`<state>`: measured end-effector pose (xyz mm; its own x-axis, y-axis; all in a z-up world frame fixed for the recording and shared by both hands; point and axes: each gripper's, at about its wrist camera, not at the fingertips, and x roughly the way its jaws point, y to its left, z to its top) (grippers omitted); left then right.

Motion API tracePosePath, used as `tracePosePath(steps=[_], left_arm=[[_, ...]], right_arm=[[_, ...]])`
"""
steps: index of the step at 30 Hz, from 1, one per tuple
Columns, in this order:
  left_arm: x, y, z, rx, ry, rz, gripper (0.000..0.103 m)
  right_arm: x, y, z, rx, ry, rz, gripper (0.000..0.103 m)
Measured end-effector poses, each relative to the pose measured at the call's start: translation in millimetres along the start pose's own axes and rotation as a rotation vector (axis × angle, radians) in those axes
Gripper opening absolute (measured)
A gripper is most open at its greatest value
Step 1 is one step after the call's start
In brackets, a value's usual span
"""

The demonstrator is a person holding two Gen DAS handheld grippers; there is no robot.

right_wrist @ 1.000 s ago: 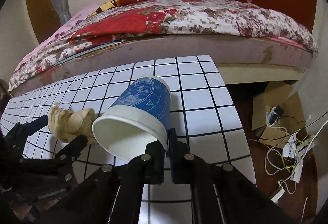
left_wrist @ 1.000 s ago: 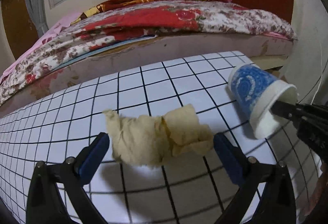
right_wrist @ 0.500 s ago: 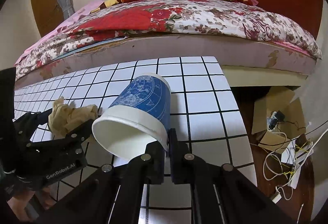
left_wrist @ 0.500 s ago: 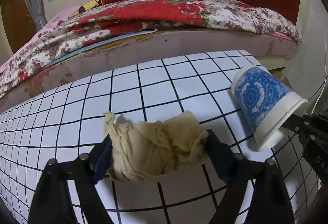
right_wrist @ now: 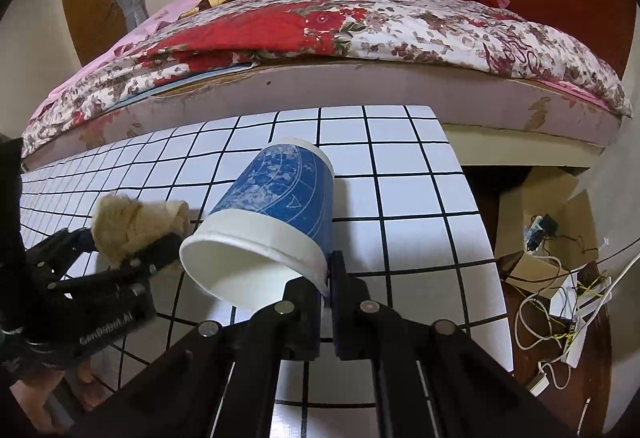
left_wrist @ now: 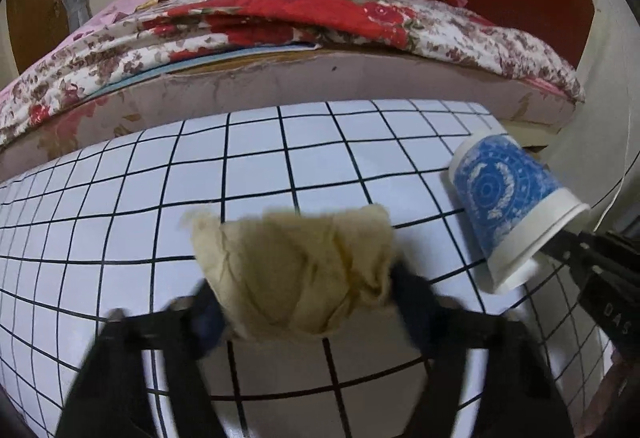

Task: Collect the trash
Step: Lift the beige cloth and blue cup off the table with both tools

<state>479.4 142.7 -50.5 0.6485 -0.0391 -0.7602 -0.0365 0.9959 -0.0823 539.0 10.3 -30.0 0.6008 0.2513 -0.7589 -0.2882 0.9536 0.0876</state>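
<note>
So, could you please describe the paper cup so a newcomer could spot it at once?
Before the bed lies a white black-gridded table. Near its right end, the right hand-held gripper pinches the paper cup by its rim. It is blue-patterned and rigid, unlike the crumpled tan tissue beside it.

A floral-quilted bed (right_wrist: 360,37) stands behind the gridded table (right_wrist: 408,197); cables (right_wrist: 560,298) litter the floor.

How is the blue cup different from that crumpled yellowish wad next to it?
The paper cup is stiff, blue-patterned with a white rim; the tissue wad is soft, beige and shapeless. The cup is pinched by its rim in the right hand-held gripper, tilted; the wad is squeezed whole in the left hand-held gripper. Both are gripped over the grid-patterned table.
</note>
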Motion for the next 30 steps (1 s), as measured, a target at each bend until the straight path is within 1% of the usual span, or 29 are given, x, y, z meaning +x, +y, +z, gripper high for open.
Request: tracePosePath(steps=[1,4,11,15,22,30], left_arm=[[-1.6,1.2,-0.3,-0.004,-0.003,-0.013,0.041],[-6.4,3.7,-3.4,-0.001,-0.009,-0.020,0.037],[-24.3,10.4,-14.2,0.019,-0.038,-0.013,0.036],[-40.9,13.8,-23.4,0.034,-0.061,0.000,0.036],[-61.0,26.4,-31.7,0.022,-0.064,0.005,0.036],[-88.4,41.9,-45.3,0.052,-0.072,0.033,0.036]], right_arm=[[-0.5,0.9,-0.1,0.000,0.000,0.005,0.004],[-3.7,4.5,-0.6,-0.006,-0.005,0.009,0.004],[-12.6,15.5,-4.5,-0.027,-0.003,0.015,0.004],[-24.4,21.2,-6.6,-0.022,-0.012,0.026,0.004],[-43.5,44.9,-11.1,-0.042,-0.005,0.041,0.004],[-70.5,72.3,-26.2,-0.053,-0.010,0.075,0.004]])
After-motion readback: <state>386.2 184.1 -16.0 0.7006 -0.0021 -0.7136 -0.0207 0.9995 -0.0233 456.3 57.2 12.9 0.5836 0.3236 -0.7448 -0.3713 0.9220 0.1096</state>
